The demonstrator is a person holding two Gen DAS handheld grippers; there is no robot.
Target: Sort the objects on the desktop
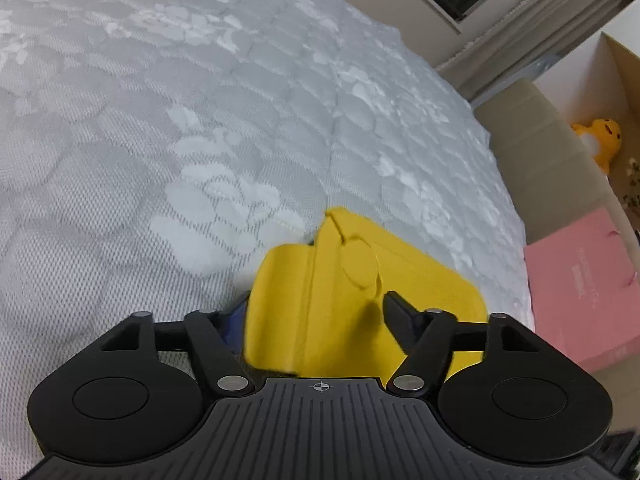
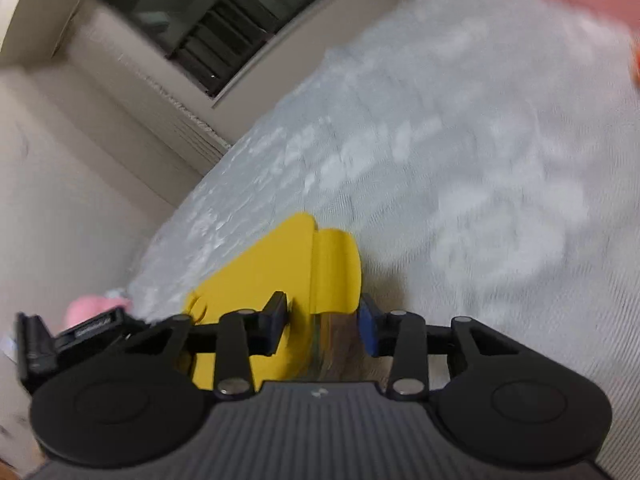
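Currently I am gripping the yellow folding case (image 1: 320,300) with both tools, left gripper (image 1: 316,320) and right gripper (image 2: 324,320) each clamping one end above the grey patterned mattress (image 1: 160,120), and it is seeming light, stiff, slightly slippery.

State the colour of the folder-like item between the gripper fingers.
Yellow folder; clearest in the left wrist view.

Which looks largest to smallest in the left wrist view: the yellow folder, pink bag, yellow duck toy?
1. Yellow folder, though it lies closest to the camera, which inflates it.
2. Pink bag.
3. Yellow duck toy, farther off in the cardboard box, so its true size is unsure.
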